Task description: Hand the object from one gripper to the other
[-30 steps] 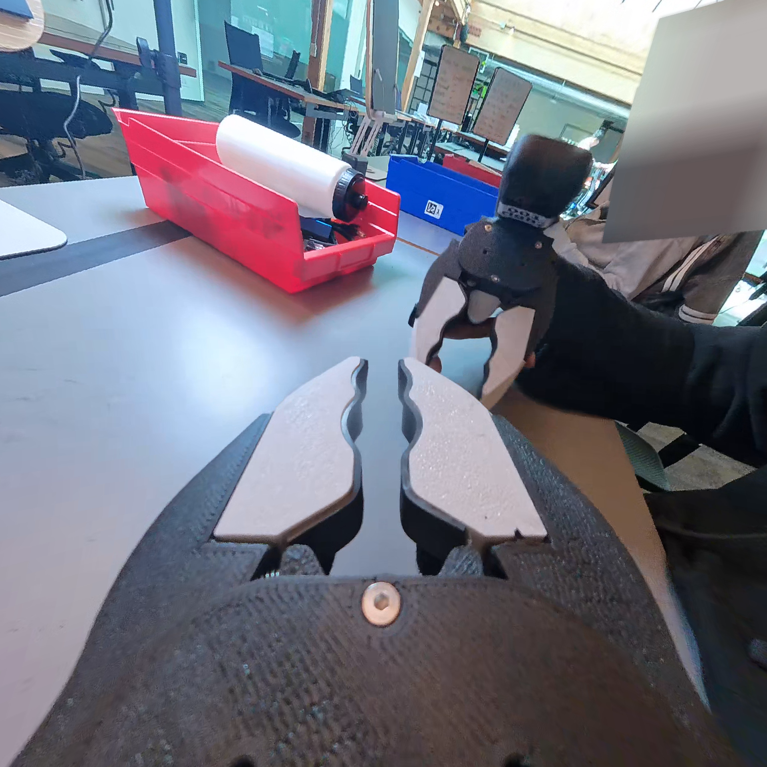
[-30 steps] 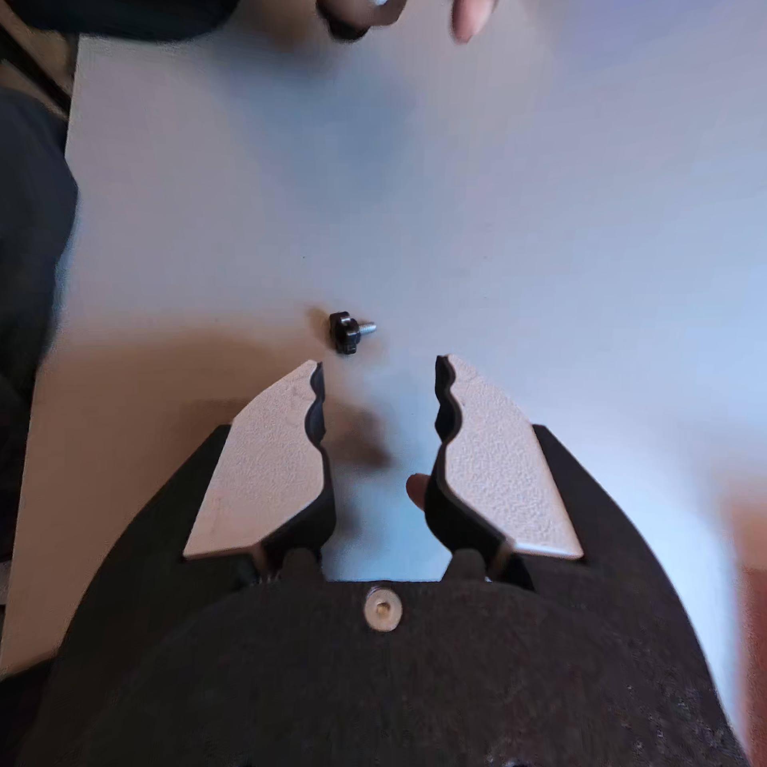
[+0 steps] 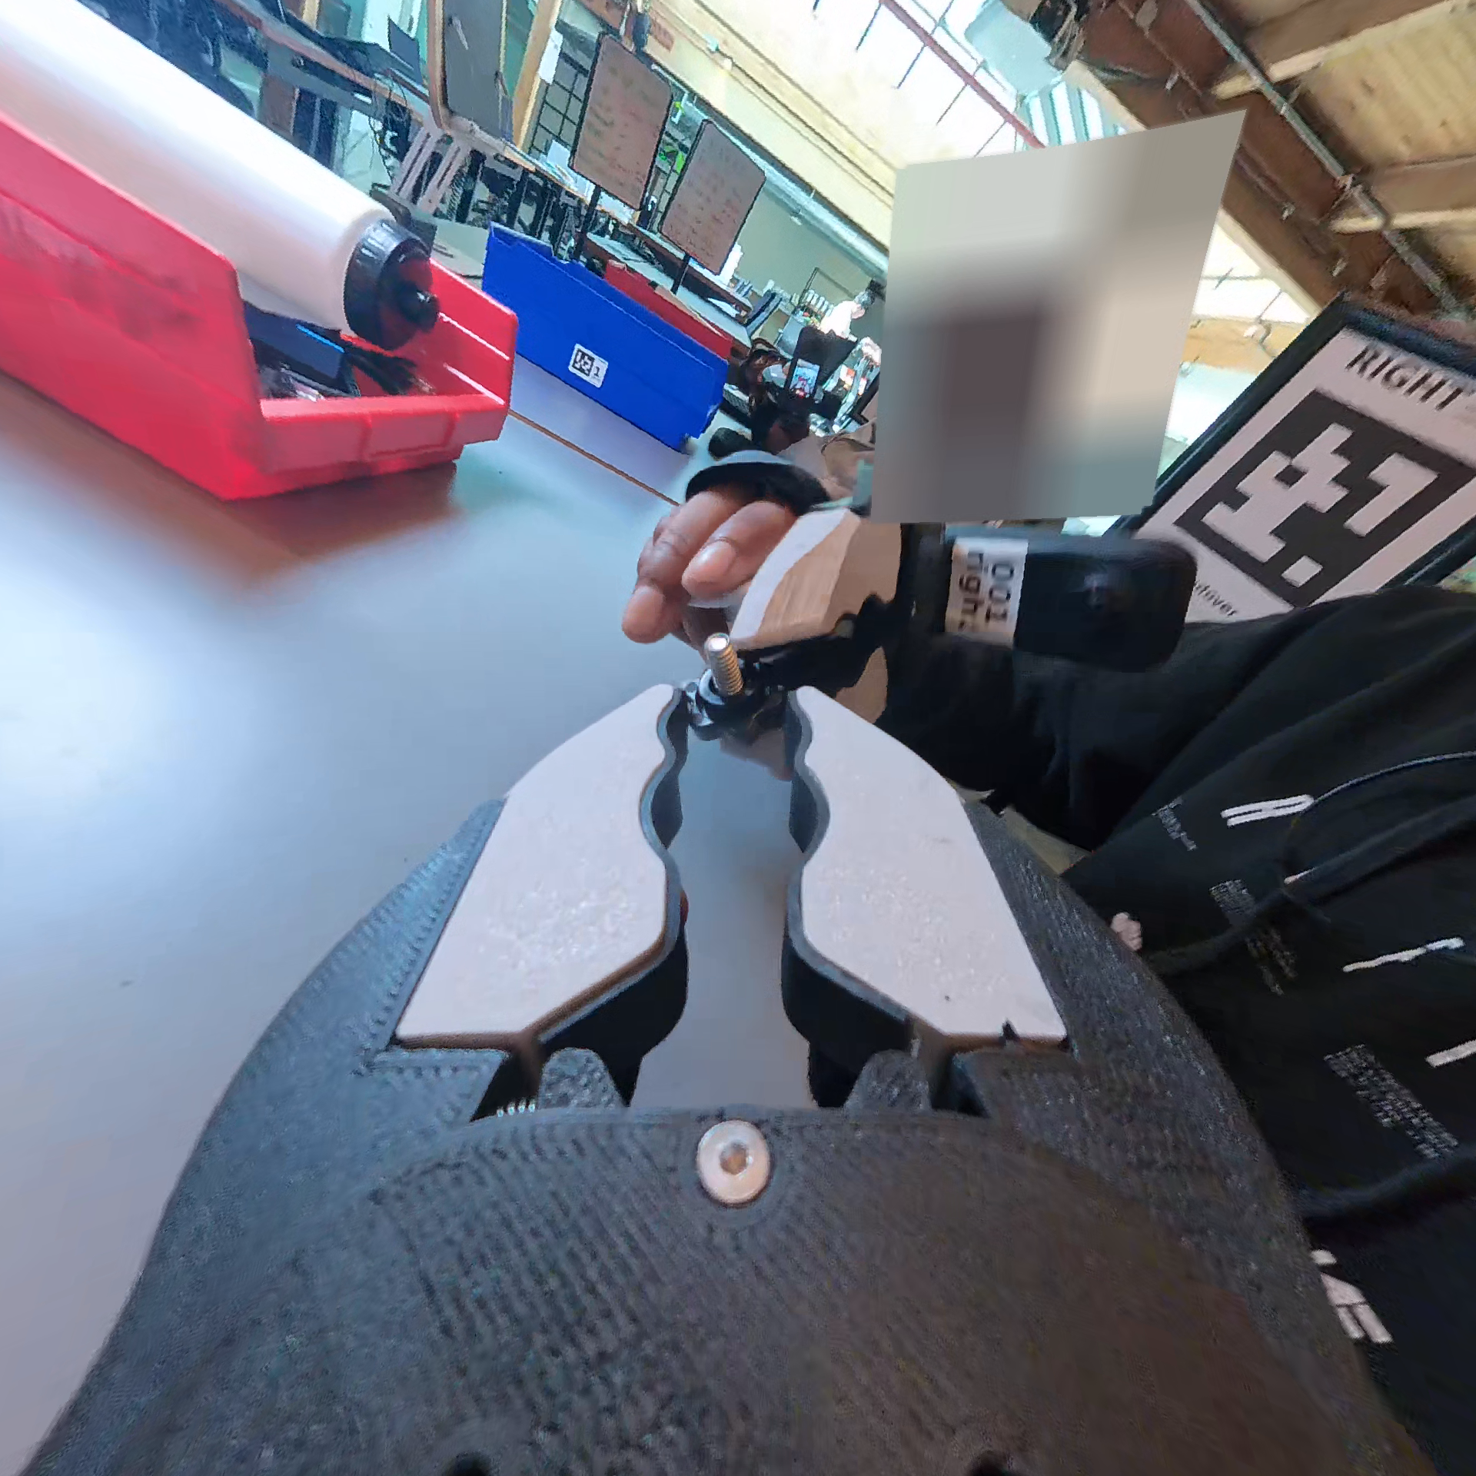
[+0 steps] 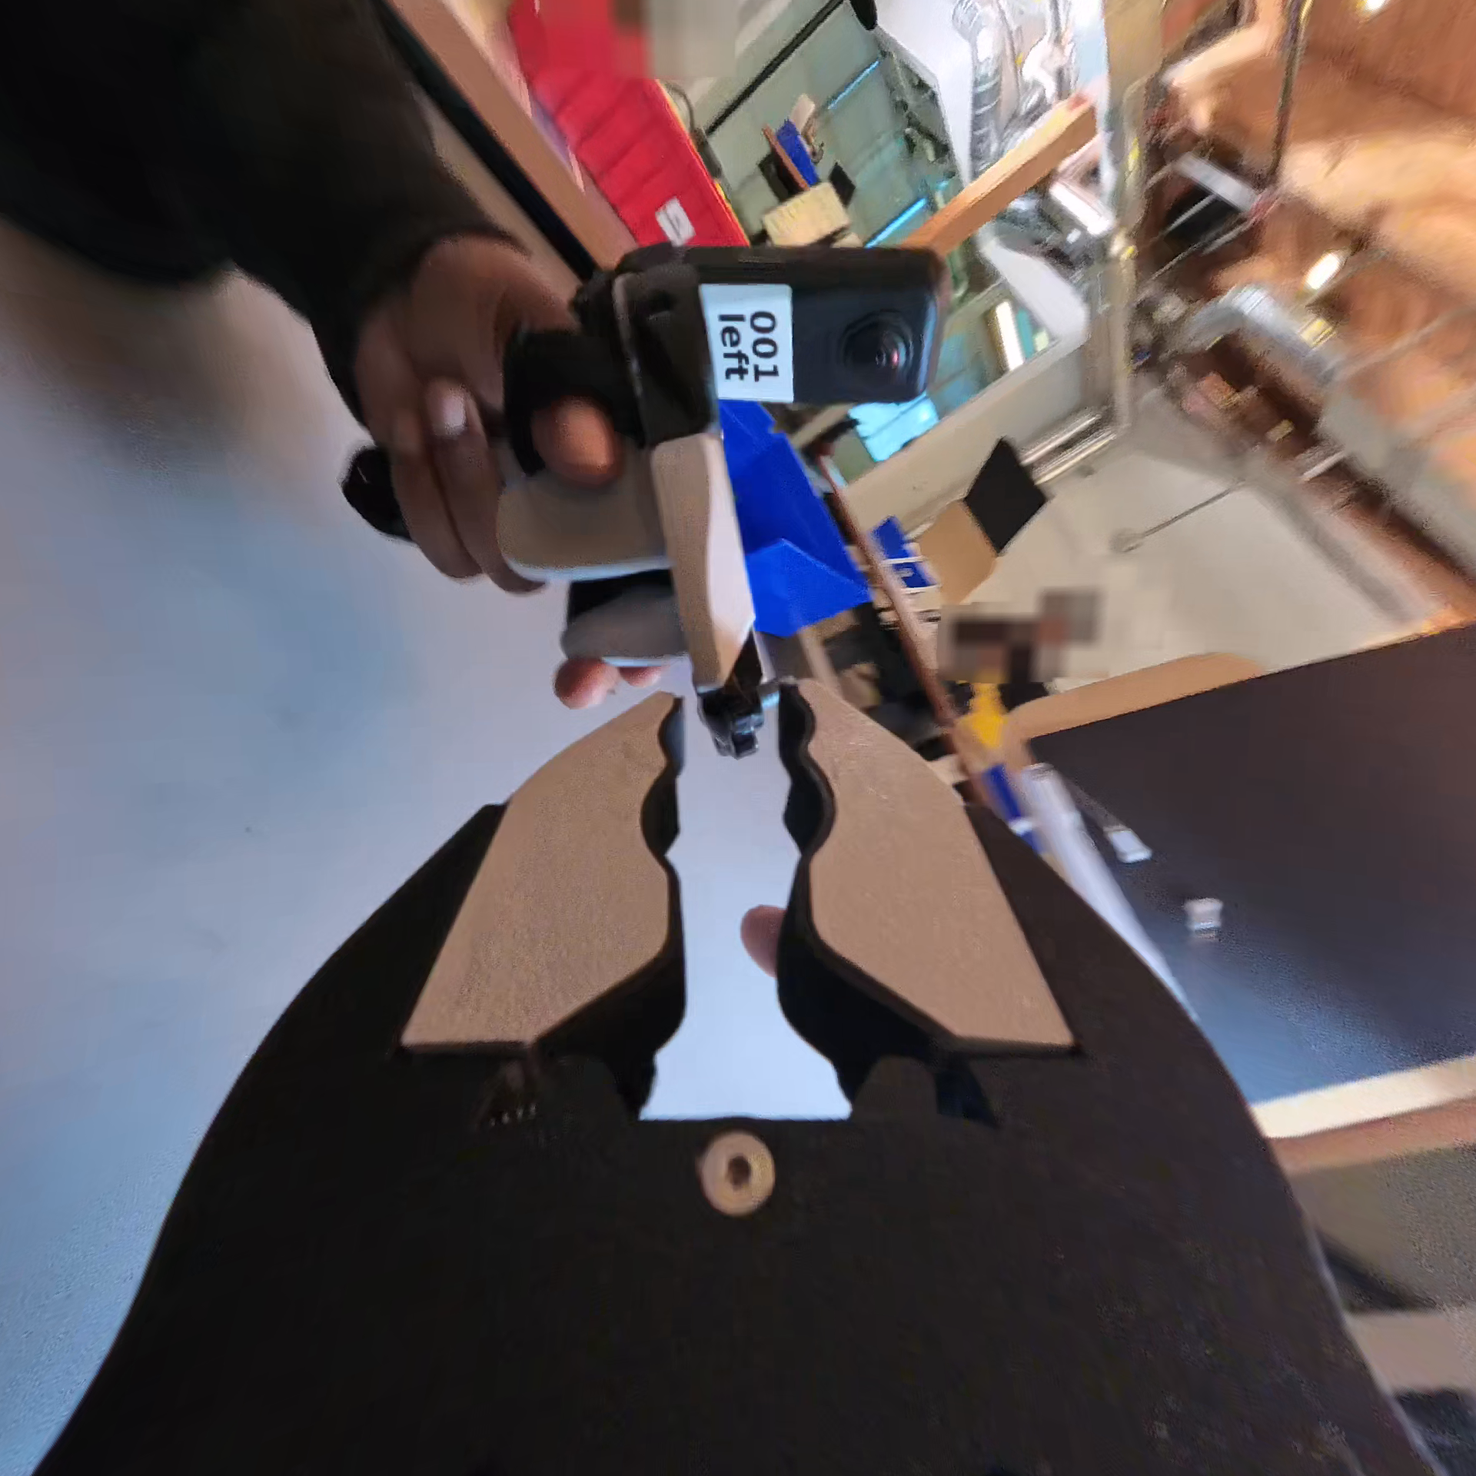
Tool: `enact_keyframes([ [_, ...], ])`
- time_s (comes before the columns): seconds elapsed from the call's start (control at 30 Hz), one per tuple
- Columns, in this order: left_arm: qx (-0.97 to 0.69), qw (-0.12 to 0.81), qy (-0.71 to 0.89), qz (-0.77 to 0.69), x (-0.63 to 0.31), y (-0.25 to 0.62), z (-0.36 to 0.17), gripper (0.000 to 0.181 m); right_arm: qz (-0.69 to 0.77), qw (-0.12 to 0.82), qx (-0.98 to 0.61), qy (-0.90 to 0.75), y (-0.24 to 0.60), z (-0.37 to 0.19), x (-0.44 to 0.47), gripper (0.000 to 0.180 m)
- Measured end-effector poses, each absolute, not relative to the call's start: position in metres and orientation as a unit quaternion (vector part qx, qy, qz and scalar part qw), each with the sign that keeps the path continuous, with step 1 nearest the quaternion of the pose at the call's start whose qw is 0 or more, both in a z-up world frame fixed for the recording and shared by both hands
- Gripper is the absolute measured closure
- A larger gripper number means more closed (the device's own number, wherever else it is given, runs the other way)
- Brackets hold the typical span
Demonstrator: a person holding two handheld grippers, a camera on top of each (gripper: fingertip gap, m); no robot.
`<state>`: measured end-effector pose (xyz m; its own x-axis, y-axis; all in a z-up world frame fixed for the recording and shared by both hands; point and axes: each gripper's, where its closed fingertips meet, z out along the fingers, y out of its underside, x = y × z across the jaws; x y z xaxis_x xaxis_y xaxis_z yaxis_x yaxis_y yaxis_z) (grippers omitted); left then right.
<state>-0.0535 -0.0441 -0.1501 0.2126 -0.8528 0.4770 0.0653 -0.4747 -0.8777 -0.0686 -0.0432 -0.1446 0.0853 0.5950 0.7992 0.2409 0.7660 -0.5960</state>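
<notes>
1. The screw point(image 3: 719, 663) was off the tabletop point(image 3: 240, 719), at the meeting point of both tools' tips, well in front of the red bin point(image 3: 359, 431) and blue bin point(image 3: 607, 351).
2. In the left wrist view its thread pointed up and its black knob sat low between the tips.
3. The left tool point(image 3: 731, 703) was narrowed to a small gap with the knob between its tips. The knob touched one tip, but whether it was clamped could not be told.
4. The right tool point(image 4: 735, 711) was also closed to a small gap and gripped the screw point(image 4: 735, 723), with the thread end against one finger.
5. In the left wrist view the right tool came in from the right, angled down and left. The right hand point(image 3: 703, 551) was wrapped on its handle with fingers curled forward and a black sleeve behind.
6. In the right wrist view the left tool came down from the upper left, tips pointing down onto the screw. The left hand point(image 4: 447, 415) gripped the handle, with a camera mounted above.
7. The tools met roughly crosswise, tips nearly touching.
8. A white roll point(image 3: 200, 168) lay across the red bin.
</notes>
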Motion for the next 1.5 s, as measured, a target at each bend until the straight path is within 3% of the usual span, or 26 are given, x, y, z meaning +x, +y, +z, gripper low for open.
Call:
enact_keyframes([
  [0.17, -0.643, 0.534, 0.396, -0.381, -0.065, -0.035, -0.151, 0.158, 0.403, 0.518, -0.461, -0.597, -0.049, -0.138, -0.064, 0.147],
  [0.37, -0.574, 0.634, 0.505, -0.117, -0.066, -0.032, -0.154, 0.158, 0.547, 0.359, -0.575, -0.492, -0.043, -0.148, -0.071, 0.140],
  [0.43, -0.554, 0.643, 0.525, -0.071, -0.065, -0.033, -0.156, 0.158, 0.557, 0.335, -0.589, -0.481, -0.045, -0.155, -0.074, 0.141],
  [0.57, -0.520, 0.652, 0.552, -0.012, -0.064, -0.035, -0.158, 0.158, 0.569, 0.315, -0.598, -0.469, -0.046, -0.158, -0.076, 0.160],
  [0.77, -0.537, 0.649, 0.533, -0.081, -0.064, -0.037, -0.155, 0.158, 0.529, 0.383, -0.568, -0.501, -0.043, -0.153, -0.074, 0.165],
  [0.87, -0.586, 0.613, 0.484, -0.216, -0.067, -0.037, -0.152, 0.150, 0.413, 0.493, -0.541, -0.542, -0.028, -0.151, -0.070, 0.165],
  [1.0, -0.627, 0.581, 0.401, -0.331, -0.072, -0.032, -0.141, 0.153, 0.244, 0.589, -0.492, -0.593, -0.016, -0.153, -0.066, 0.165],
  [1.33, -0.691, 0.536, 0.352, -0.333, -0.063, -0.024, -0.161, 0.172, -0.018, 0.661, -0.399, -0.636, -0.012, -0.154, -0.069, 0.165],
  [1.5, -0.687, 0.525, 0.337, -0.373, -0.063, -0.026, -0.157, 0.175, -0.041, 0.679, -0.369, -0.633, -0.017, -0.147, -0.069, 0.165],
])
